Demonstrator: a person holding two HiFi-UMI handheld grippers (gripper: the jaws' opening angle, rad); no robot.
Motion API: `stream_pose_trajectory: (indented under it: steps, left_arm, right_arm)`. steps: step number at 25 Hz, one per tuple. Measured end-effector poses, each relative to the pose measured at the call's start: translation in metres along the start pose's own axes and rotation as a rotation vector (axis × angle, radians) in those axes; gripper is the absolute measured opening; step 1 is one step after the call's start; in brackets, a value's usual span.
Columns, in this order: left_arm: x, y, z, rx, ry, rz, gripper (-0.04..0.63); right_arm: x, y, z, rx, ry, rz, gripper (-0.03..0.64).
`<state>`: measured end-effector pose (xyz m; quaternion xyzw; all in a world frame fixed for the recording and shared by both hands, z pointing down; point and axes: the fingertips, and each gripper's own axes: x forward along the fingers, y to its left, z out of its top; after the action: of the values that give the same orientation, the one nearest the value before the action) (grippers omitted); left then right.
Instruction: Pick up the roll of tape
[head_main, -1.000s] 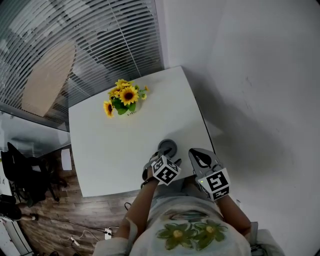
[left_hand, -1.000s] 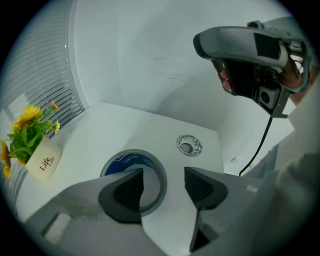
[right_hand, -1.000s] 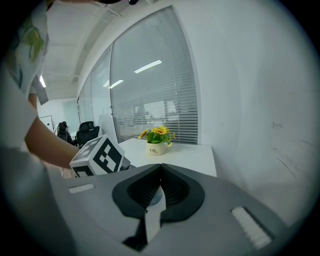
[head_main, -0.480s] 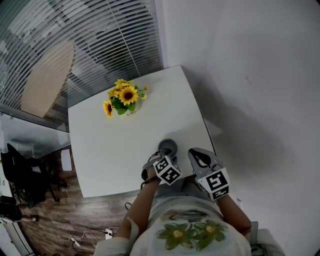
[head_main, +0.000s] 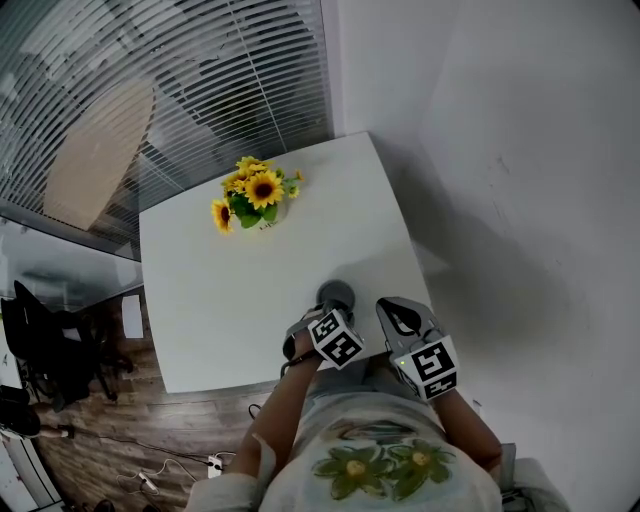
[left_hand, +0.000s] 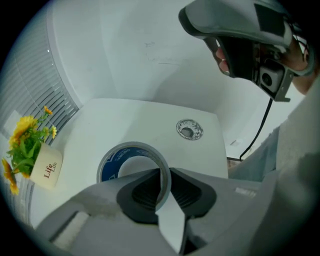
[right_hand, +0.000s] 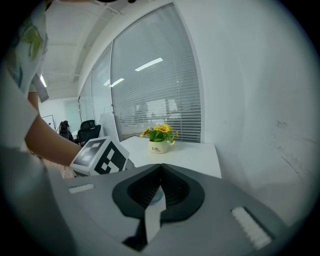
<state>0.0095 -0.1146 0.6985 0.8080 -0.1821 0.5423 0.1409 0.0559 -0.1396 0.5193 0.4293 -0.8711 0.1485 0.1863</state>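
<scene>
A grey roll of tape (left_hand: 131, 146) with a blue inner core lies flat on the white table (head_main: 240, 300) near its front right corner; in the head view the roll of tape (head_main: 336, 294) shows just beyond the left gripper's marker cube. My left gripper (left_hand: 165, 172) points steeply down, one jaw inside the ring and one outside. Its jaws are closing, and the pads pinch the near wall of the roll. In the head view my left gripper (head_main: 330, 312) sits over the roll. My right gripper (head_main: 392, 306) hovers beside it at the table's edge, shut and empty (right_hand: 161, 167).
A small white pot of sunflowers (head_main: 255, 195) stands at the table's far side. A round metal cable grommet (left_hand: 189, 129) is set in the tabletop beyond the roll. A white wall runs along the right, blinds at the back, and a black cable (left_hand: 260, 130) hangs past the edge.
The left gripper's marker cube has tilted a little over the roll. The right gripper has kept still, and the roll lies in the same place.
</scene>
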Motion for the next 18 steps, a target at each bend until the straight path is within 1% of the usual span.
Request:
stream_pose_trajectory:
  steps: [5,11,18]
  left_arm:
    - [-0.004,0.0,0.001,-0.083,-0.035,-0.04,0.058]
    - [-0.006,0.001,0.001,-0.082,-0.058,-0.05,0.057]
    - [-0.021,0.01,0.009,-0.168,-0.137,-0.061,0.052]
  right_arm:
    - [0.002,0.001,0.002,-0.002,0.002,0.001,0.0]
    - [0.005,0.001,0.004,-0.005,0.0,0.003,0.0]
    - [0.005,0.003,0.007,-0.013,-0.003,0.003,0.0]
